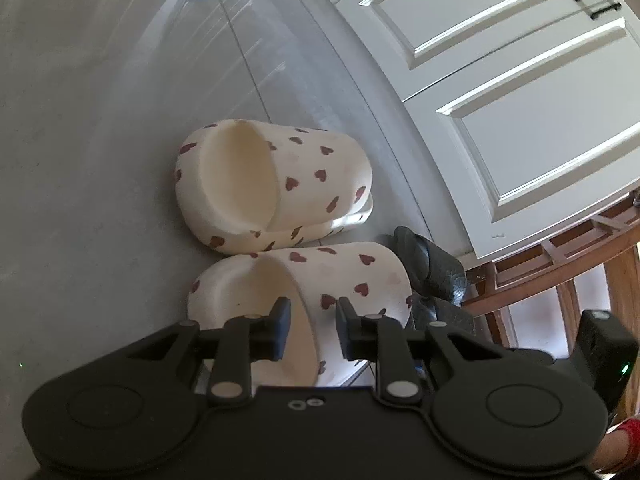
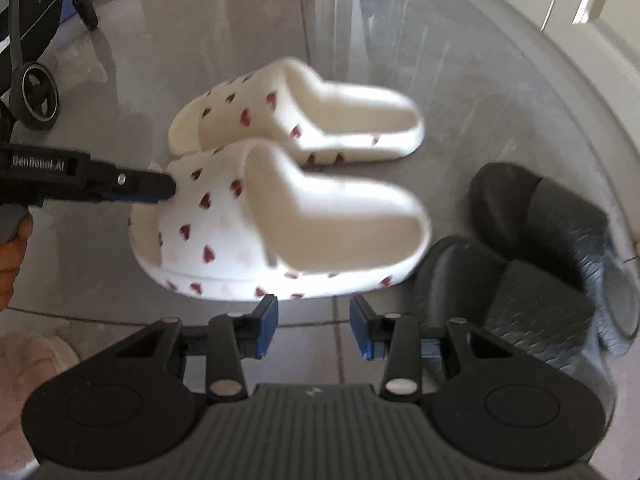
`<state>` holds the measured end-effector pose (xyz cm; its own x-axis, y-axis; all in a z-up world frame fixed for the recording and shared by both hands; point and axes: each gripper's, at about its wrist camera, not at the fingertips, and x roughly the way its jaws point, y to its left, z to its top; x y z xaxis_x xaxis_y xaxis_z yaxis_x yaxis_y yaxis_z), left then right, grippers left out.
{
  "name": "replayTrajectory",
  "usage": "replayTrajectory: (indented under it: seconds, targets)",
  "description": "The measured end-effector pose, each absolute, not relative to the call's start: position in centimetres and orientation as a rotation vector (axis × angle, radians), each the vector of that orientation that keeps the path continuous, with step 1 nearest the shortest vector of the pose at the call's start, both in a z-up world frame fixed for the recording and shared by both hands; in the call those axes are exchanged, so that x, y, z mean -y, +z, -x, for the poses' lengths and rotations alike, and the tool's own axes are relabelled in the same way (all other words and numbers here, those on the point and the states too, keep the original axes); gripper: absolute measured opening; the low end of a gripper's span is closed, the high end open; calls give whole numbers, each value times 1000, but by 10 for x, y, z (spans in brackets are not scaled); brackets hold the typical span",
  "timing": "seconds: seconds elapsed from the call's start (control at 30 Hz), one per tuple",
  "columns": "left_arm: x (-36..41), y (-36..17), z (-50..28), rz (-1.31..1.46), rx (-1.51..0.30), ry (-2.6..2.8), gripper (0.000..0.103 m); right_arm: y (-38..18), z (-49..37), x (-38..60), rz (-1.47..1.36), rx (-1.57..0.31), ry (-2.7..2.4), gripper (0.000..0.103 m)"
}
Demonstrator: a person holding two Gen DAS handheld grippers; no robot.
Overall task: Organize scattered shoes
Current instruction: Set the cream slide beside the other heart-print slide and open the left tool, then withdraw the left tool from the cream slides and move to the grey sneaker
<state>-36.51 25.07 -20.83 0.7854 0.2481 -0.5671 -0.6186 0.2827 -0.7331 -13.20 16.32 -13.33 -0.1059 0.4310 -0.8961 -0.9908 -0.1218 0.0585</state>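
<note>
Slippers (image 2: pixel 280 216) paired beside door (image 1: pixel 520 100), so I think pair done. Left gripper (image 1: pixel 313 330) parted at near strap, seemingly unclamped; right gripper (image 2: pixel 313 330) parted, empty, above black sandals (image 2: pixel 532 264).

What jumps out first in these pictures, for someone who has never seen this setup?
A pair of white slippers with red hearts sits side by side on the glossy grey floor. Two black slippers lie jumbled just right of them. The left gripper reaches in at the nearer heart slipper's toe end, while the right gripper hovers open above.

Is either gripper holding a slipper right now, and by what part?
Neither. The left gripper stands open at the near slipper's strap; the right gripper is open over floor.
</note>
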Motion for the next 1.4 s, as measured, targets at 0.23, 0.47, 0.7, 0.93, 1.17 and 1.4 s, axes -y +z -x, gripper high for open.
replayTrajectory:
  seconds: [0.23, 0.47, 0.7, 0.93, 1.17, 1.4]
  targets:
    - [-262, -211, 359, 1127, -364, 598, 24, -142, 153, -173, 927, -879, 1554, 44]
    - [-287, -211, 358, 1115, -345, 632, 26, -145, 158, -202, 874, -883, 1525, 45]
    - [-344, -204, 332, 1030, -354, 658, 27, -144, 153, -245, 799, -835, 1467, 46]
    - [-352, -195, 328, 1069, -364, 779, 57, -120, 133, -271, 688, -796, 1403, 46]
    - [-286, -159, 320, 871, -337, 660, 61, -91, 109, -199, 819, -761, 1414, 46]
    - [-214, -151, 207, 597, -547, 134, 61, -78, 10, -117, 751, -815, 1071, 46]
